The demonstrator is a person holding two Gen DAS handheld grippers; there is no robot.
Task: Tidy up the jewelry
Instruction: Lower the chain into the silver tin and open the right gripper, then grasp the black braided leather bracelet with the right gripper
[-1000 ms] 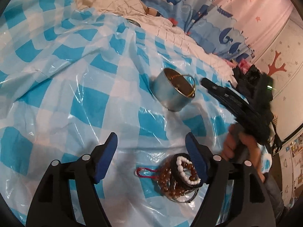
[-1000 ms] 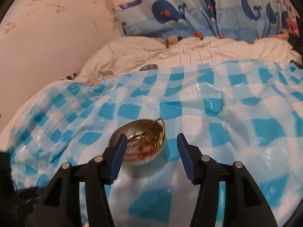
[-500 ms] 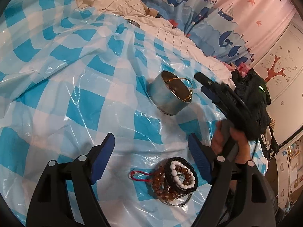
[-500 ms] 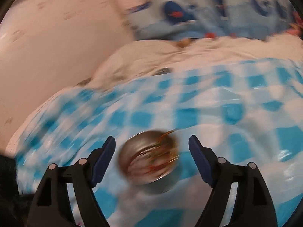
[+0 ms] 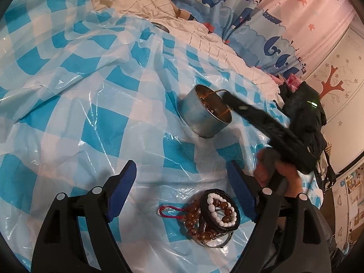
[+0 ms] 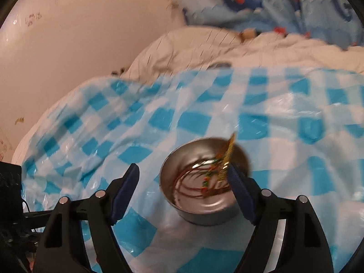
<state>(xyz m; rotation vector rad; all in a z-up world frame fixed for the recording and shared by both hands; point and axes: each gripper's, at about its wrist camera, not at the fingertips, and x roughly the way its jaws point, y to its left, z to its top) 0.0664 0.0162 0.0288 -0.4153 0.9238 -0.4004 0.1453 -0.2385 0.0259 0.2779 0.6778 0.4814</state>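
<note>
A round metal tin stands on the blue-and-white checked plastic sheet. It holds thin red and gold bangles; a gold one leans over its rim. A pile of bracelets, brown beads, white beads, a black band and a red cord, lies on the sheet between my left gripper's fingers. My left gripper is open above the pile. My right gripper is open and empty, its right finger at the tin's rim; it also shows in the left wrist view.
A cream quilt and a whale-print curtain lie beyond the sheet. A pink wall stands on the left in the right wrist view. A small metal lid sits at the sheet's far edge.
My right gripper has opened wider and moved left, so the tin now sits by its right finger. My left gripper has opened wider and drawn back from the bracelet pile.
</note>
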